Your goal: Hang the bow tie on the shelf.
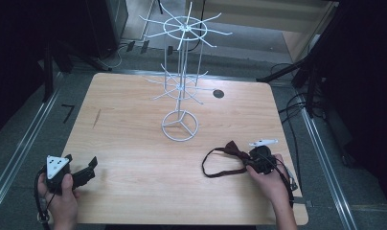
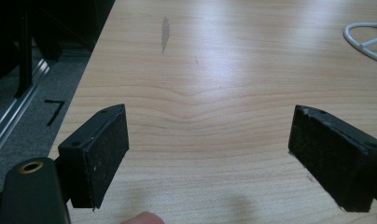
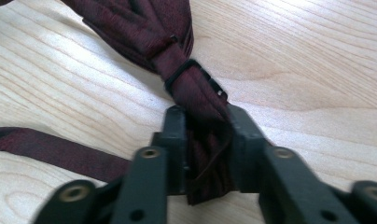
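Note:
A dark maroon bow tie [image 1: 232, 147] with a thin neck strap [image 1: 215, 165] lies on the wooden table [image 1: 134, 143] at the right front. My right gripper [image 1: 253, 160] is shut on one wing of the bow tie [image 3: 177, 56], the cloth pinched between its two jaws; the gripper [image 3: 206, 140] sits low over the table. My left gripper [image 1: 88, 168] rests at the table's front left corner, held in a hand, open with nothing between its pads [image 2: 102, 149]; in its own view the gripper [image 2: 210, 154] faces bare wood.
A white wire display rack [image 1: 182, 72] with radiating hooks stands at the table's middle back, its ring base [image 1: 180, 125] on the wood. A dark round hole [image 1: 218, 94] sits to its right. Black stands and cables surround the table on the floor.

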The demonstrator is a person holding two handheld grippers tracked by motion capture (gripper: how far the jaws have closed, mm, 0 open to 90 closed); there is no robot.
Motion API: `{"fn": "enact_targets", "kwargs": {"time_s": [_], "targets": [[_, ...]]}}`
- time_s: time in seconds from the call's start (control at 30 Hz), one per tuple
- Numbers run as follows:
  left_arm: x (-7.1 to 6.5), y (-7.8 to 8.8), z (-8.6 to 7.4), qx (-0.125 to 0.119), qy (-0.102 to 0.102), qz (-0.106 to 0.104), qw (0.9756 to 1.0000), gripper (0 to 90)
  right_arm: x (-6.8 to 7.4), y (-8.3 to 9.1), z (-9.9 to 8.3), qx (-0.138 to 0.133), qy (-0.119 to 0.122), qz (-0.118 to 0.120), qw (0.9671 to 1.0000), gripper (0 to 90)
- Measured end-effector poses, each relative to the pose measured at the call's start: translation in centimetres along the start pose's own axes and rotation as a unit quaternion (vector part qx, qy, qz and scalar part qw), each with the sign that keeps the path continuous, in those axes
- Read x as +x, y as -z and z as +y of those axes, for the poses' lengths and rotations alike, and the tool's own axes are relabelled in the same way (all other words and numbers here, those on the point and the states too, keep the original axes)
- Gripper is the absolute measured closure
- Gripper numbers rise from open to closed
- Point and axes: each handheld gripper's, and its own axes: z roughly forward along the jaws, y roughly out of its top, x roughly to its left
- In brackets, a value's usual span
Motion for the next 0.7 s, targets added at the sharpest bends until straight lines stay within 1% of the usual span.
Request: {"fn": "enact_targets", "kwargs": {"time_s": [0.03,0.07,0.17,0.23,0.27,0.33,0.37,0.4,0.5,0.53,0.57,0.6,0.63,0.67,0.7], "targets": [[0.0,0.0,0.0,0.001,-0.001,0.001,1.0,12.8,-0.2,0.0,-0.1,-0.01,-0.008,0.005,0.9999,84.3],[-0.1,0.0,0.0,0.001,-0.002,0.002,1.0,12.8,-0.2,0.0,-0.1,-0.01,-0.008,0.005,0.9999,84.3],[0.0,0.0,0.0,0.001,-0.002,0.002,1.0,12.8,-0.6,0.0,-0.5,-0.031,-0.027,0.012,0.9991,86.1],[0.0,0.0,0.0,0.0,0.001,0.001,1.0,12.7,-0.7,0.3,-0.7,-0.045,-0.033,0.006,0.9984,86.4],[0.0,0.0,0.0,0.0,0.001,0.001,1.0,12.6,-0.7,0.6,-0.7,-0.055,-0.04,0.007,0.9977,86.4],[0.0,0.0,0.0,0.0,0.001,0.001,1.0,12.6,-0.7,1.4,-0.7,-0.094,-0.044,0.011,0.9945,86.4],[0.0,0.0,0.0,0.0,0.001,0.001,1.0,12.6,-0.7,1.6,-0.7,-0.102,-0.044,0.012,0.9937,86.4],[0.0,0.0,0.0,0.0,0.001,0.001,1.0,12.6,-0.7,1.6,-0.7,-0.102,-0.044,0.012,0.9937,86.4],[0.0,0.0,0.0,0.0,0.001,0.0,1.0,12.6,-0.3,2.3,-0.7,-0.131,-0.044,0.012,0.9904,86.4],[0.0,0.0,0.0,0.001,0.001,0.0,1.0,12.6,-0.1,2.7,-0.6,-0.145,-0.043,0.019,0.9883,86.4],[0.0,0.0,0.0,0.001,0.001,0.0,1.0,12.6,0.0,2.9,-0.5,-0.15,-0.044,0.018,0.9876,86.4],[0.0,0.0,0.0,0.002,0.001,0.0,1.0,12.6,0.0,2.9,-0.5,-0.15,-0.044,0.018,0.9876,86.4],[0.1,0.0,0.0,0.002,0.001,0.0,1.0,12.5,0.1,3.1,-0.4,-0.156,-0.043,0.018,0.9867,86.4],[0.1,0.0,0.1,0.004,0.002,0.001,1.0,12.4,0.3,3.3,-0.3,-0.163,-0.043,0.02,0.9855,86.4],[0.1,0.0,0.1,0.003,0.002,0.001,1.0,12.3,0.6,3.7,-0.2,-0.176,-0.044,0.022,0.9831,86.4]]}}
